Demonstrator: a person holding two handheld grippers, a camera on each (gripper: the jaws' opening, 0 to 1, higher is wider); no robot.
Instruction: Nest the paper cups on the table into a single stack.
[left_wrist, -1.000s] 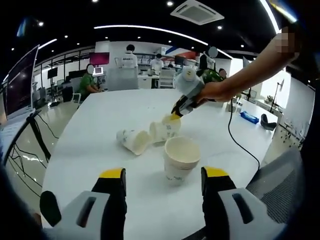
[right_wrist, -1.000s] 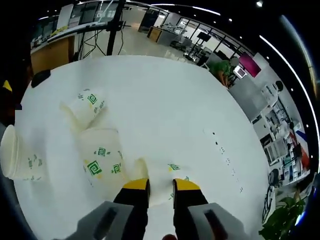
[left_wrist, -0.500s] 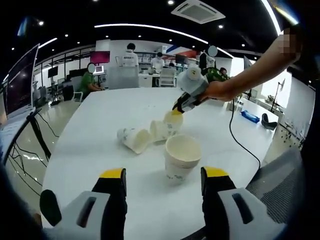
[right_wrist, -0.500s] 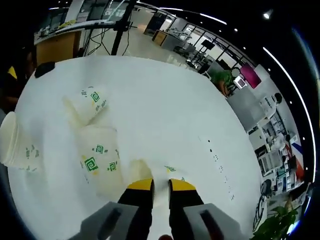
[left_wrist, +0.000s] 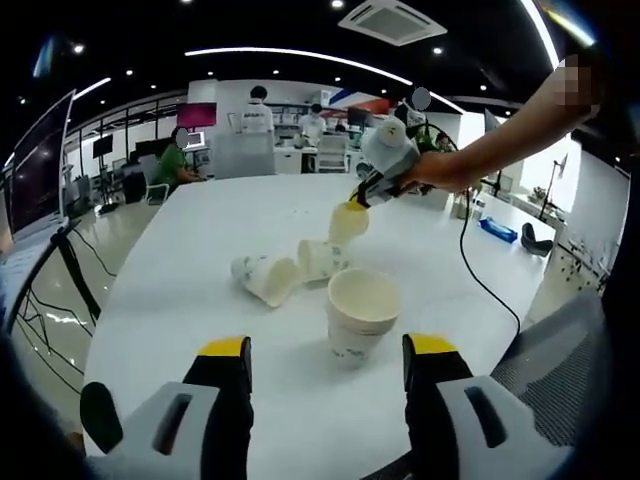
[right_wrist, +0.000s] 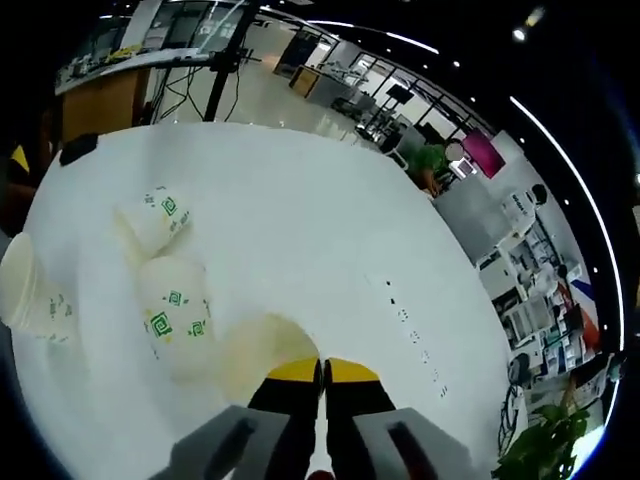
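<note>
Cups: four groups on/over the white counter (left_wrist: 180, 300). Upright stack (left_wrist: 362, 318) sits nearest the left tongs (left_wrist: 325, 350), mouth up, already looks like 2+ nested. Two loose cups lie on their sides just behind it: one (left_wrist: 268, 279) further left, one (left_wrist: 322, 259) beside it, touching or nearly so. Fourth cup (left_wrist: 347, 221) is in the air, pinched at its rim by the right tongs (left_wrist: 358, 199), hanging clear above the lying pair.

Right gripper view: right tongs' jaws together on the rim wall of the lifted cup (right_wrist: 255, 355), no gap visible between the yellow tips. Lying cups (right_wrist: 172, 315) and (right_wrist: 152, 222) below/left, stack (right_wrist: 30, 295) at far left edge.

Left tongs: jaws wide apart, holding nothing, parked low in front of the stack.

Step in hand, as I read it: carry lifted cup over to the stack & drop it in. To do well:
- turn cup base-down, mouth up before lowering; rim pinch lets it swing, so go slow
- centre over stack mouth, lower straight
- thin paper wall, so don't squeeze harder
- left tongs could close lightly on the stack to steady it; prob. tips easily otherwise.
</note>
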